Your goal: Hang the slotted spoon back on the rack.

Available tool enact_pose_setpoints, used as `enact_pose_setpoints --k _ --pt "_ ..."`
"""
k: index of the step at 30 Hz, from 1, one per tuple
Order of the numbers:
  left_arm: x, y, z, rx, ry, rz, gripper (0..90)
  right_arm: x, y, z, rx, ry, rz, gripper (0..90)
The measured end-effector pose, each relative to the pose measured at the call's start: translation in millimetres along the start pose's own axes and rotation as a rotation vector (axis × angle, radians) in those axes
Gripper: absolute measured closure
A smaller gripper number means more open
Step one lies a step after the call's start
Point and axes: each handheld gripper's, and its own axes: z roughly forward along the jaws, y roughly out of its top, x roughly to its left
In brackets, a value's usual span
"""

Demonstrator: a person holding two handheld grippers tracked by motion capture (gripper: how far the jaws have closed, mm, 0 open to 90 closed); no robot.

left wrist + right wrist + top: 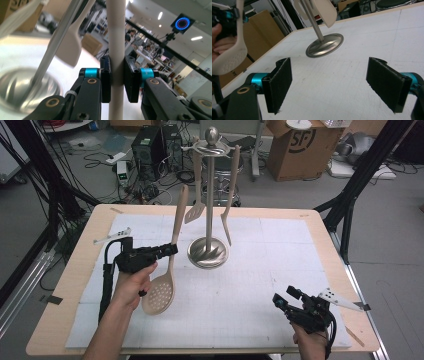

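Note:
My left gripper (170,250) is shut on the handle of a beige slotted spoon (160,292), which hangs upright above the white mat, bowl down. In the left gripper view both pads clamp the spoon handle (116,50). Just right of it stands a metal utensil stand (208,251) with a beige slotted turner (195,210) and a second beige utensil (231,200) hanging from its top ring. My right gripper (284,300) rests near the table's front right corner, open, with nothing between its pads (279,82). The stand's base (325,45) lies ahead of it.
A white mat (260,270) covers most of the wooden table (70,285). Beyond the far edge are computer boxes, cables and a cardboard box (300,145). Black frame legs stand at both sides of the table.

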Motion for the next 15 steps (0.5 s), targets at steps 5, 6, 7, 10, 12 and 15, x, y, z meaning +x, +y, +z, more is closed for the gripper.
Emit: enact_pose_setpoints --k 5,6,7,10,12,15 --pt "-14.8 12.8 4.4 -0.041 -0.001 0.060 78.1 -0.2 0.4 -1.3 -0.002 0.000 0.005 19.8" --pt "-16.4 14.7 5.6 -0.048 -0.006 0.064 78.2 -0.3 0.4 -1.6 -0.003 0.000 0.004 19.8" --pt "-17.9 16.7 7.1 -0.048 -0.011 0.068 78.2 -0.7 0.4 -1.7 -0.004 -0.001 0.000 19.8" --pt "-23.3 22.4 11.6 -0.049 -0.011 0.085 78.2 -0.9 0.5 -2.2 -0.006 0.000 0.006 19.8" --pt "-26.0 25.7 14.1 -0.055 -0.011 0.095 78.2 -0.9 0.7 -2.3 -0.009 -0.001 0.006 19.8" --pt "-29.8 30.3 17.3 -0.060 -0.020 0.103 78.1 -1.3 0.8 -2.7 -0.011 -0.004 0.004 19.9"
